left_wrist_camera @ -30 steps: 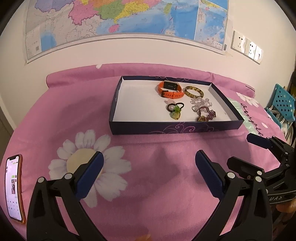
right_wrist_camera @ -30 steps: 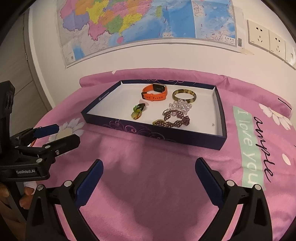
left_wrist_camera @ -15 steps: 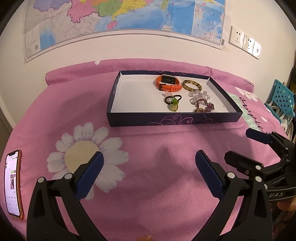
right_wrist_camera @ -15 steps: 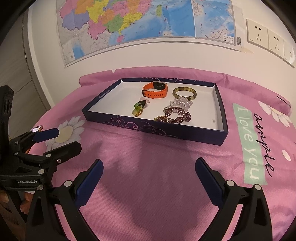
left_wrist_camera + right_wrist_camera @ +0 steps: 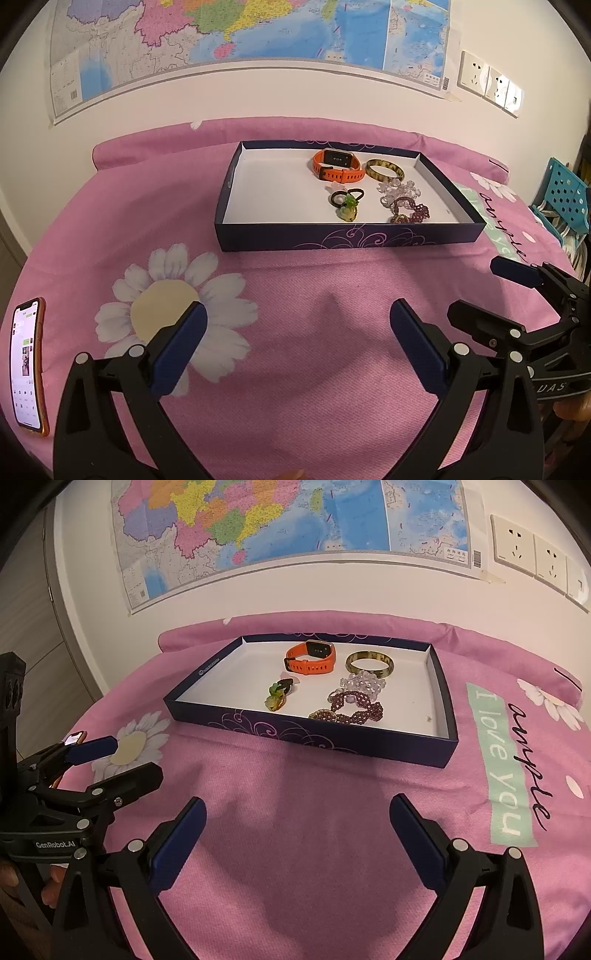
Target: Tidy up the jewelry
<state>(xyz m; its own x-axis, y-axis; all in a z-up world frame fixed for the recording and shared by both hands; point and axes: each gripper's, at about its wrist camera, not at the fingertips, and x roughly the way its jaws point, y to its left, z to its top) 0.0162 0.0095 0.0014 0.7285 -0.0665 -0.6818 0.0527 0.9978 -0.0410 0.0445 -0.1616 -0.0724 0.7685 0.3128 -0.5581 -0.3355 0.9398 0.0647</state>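
Note:
A dark blue box (image 5: 351, 238) (image 5: 369, 744) with a white floor sits on the pink bedspread. In it lie an orange watch band (image 5: 337, 166) (image 5: 312, 658), a yellow-brown bangle (image 5: 385, 170) (image 5: 369, 662), a clear bead bracelet (image 5: 399, 190) (image 5: 364, 683), a purple bead bracelet (image 5: 408, 212) (image 5: 351, 710) and a black hair tie with a green charm (image 5: 348, 205) (image 5: 277, 696). My left gripper (image 5: 297, 347) (image 5: 116, 762) is open and empty, well short of the box. My right gripper (image 5: 297, 836) (image 5: 491, 295) is open and empty beside it.
A phone (image 5: 27, 363) with a lit screen lies on the bedspread at the far left. A blue perforated basket (image 5: 563, 195) stands off the right edge. A map and wall sockets (image 5: 532, 550) hang on the wall behind.
Both grippers have drawn back from the box and risen a little; the box looks smaller and farther. Both stay open and empty.

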